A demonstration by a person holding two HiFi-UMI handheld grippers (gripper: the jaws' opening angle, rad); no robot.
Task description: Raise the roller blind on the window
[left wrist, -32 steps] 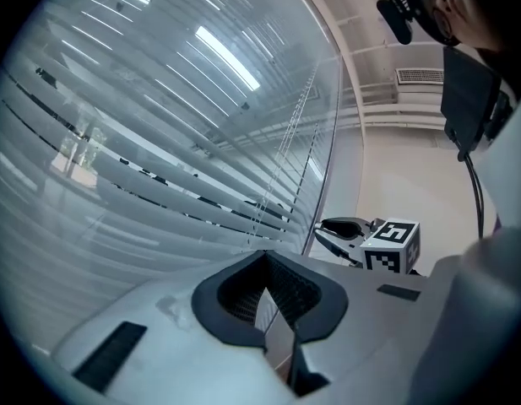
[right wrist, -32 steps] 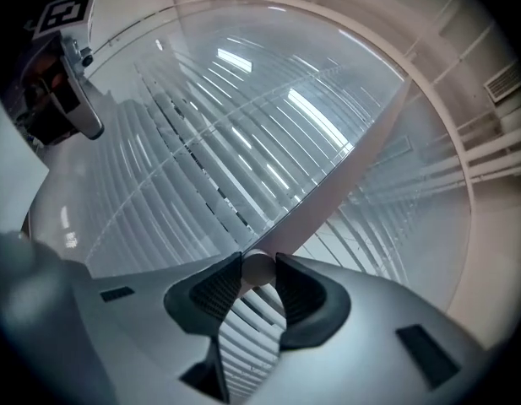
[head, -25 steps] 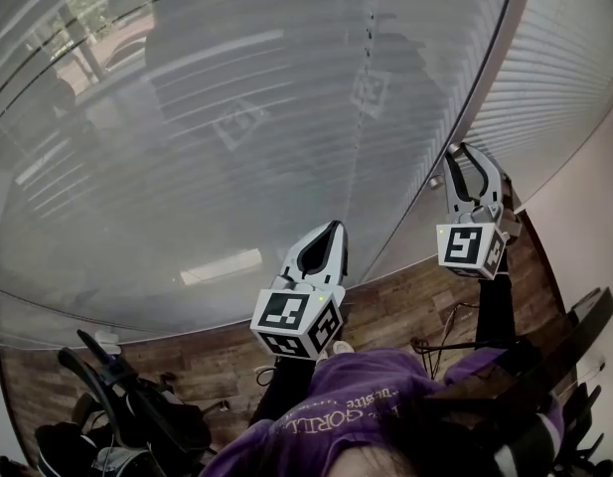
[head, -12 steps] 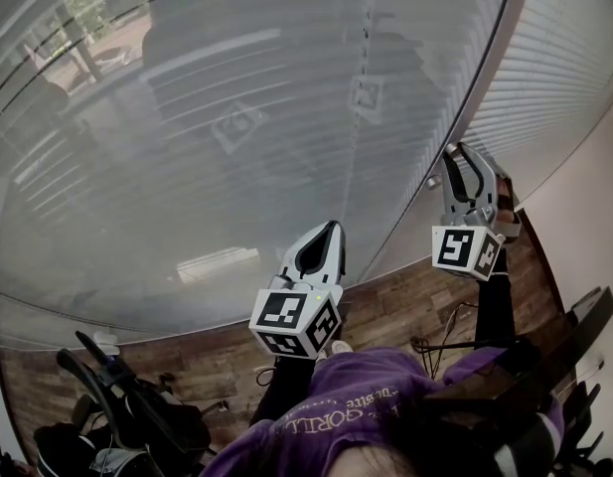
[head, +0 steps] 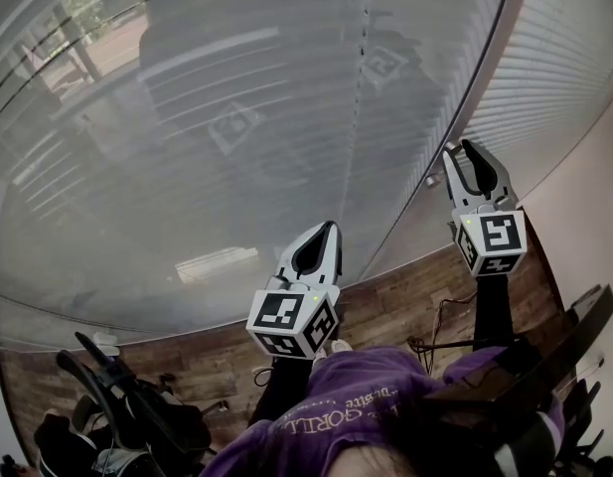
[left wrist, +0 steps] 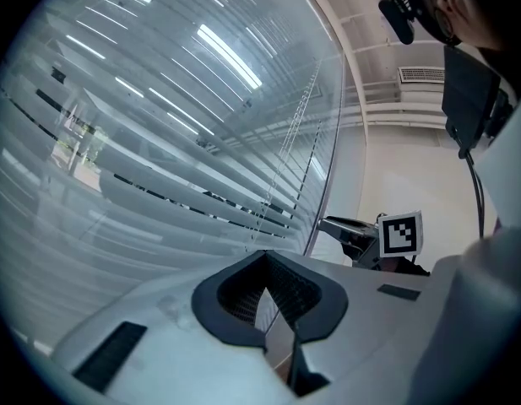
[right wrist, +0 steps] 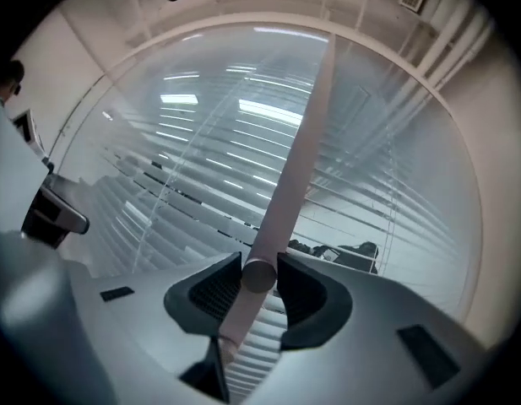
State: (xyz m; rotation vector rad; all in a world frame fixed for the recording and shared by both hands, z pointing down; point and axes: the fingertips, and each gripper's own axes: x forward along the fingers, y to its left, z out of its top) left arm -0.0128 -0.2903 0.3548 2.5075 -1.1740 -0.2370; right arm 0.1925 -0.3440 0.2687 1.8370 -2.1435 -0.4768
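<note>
Gripping the hanging wand [right wrist: 295,133] near its lower end, the right claw [right wrist: 260,278] seems clamped on it. The left claw [left wrist: 266,287] is closed and empty. Light, stiff and smooth, the wand runs upward along the lowered blind [head: 286,117] covering the window.

A black cable [head: 435,343] lies on the wooden floor [head: 395,306] near the beige wall [head: 589,207].
</note>
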